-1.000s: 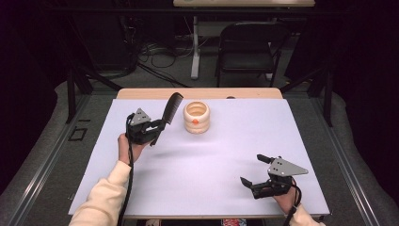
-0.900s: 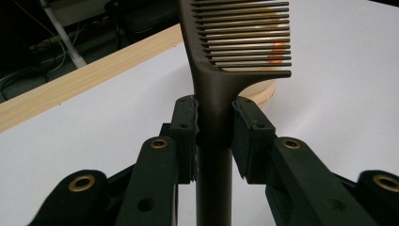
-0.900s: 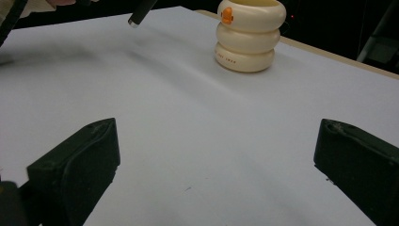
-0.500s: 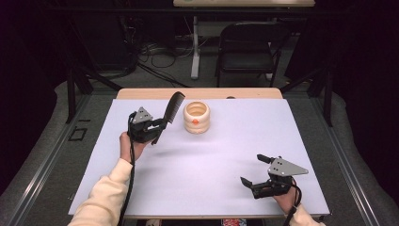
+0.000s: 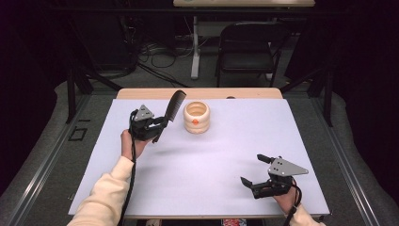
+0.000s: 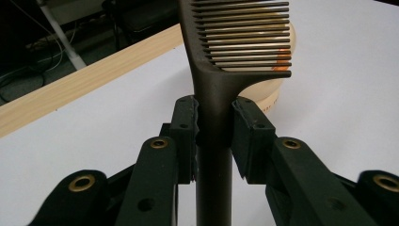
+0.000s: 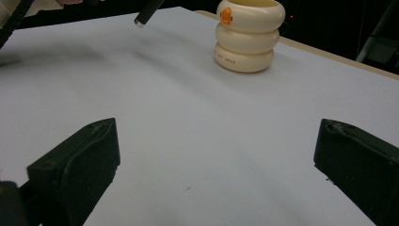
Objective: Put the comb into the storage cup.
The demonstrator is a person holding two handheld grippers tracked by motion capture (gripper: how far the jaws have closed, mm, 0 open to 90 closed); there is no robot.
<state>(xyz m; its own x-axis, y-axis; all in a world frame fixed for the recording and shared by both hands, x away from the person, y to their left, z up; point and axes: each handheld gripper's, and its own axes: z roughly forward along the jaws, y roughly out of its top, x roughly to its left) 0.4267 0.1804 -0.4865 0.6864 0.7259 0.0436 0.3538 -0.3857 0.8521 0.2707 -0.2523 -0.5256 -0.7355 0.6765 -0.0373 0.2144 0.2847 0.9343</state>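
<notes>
**Left gripper holds a comb up beside the cream cup**

The left gripper (image 5: 157, 126) is closed on the handle of a dark comb (image 5: 172, 109). In the left gripper view its two black pads press the handle (image 6: 214, 141) from both sides, just under the place where the teeth begin. The comb stands nearly upright and leans a little toward the cream cup (image 5: 196, 117), which is just beside it on the worktop (image 5: 207, 174). From above, the comb and the cup appear close but apart.

The left gripper view shows the teeth in front of the cup (image 6: 275, 92), with an orange spot seen between them. It also shows a line of small red writing low on the cup wall, too small to read.

The right gripper (image 5: 258, 170) rests near the front right corner of the worktop, well apart from the cup and the comb. Its jaws stand wide and nothing is between them. The right gripper view looks across the white surface to the cup (image 7: 249, 35), which has three round rings, an orange mark near the rim and a short dark line of print on the lowest ring, not readable. The lower end of the comb handle (image 7: 147, 13) shows at the top of this view.
</notes>
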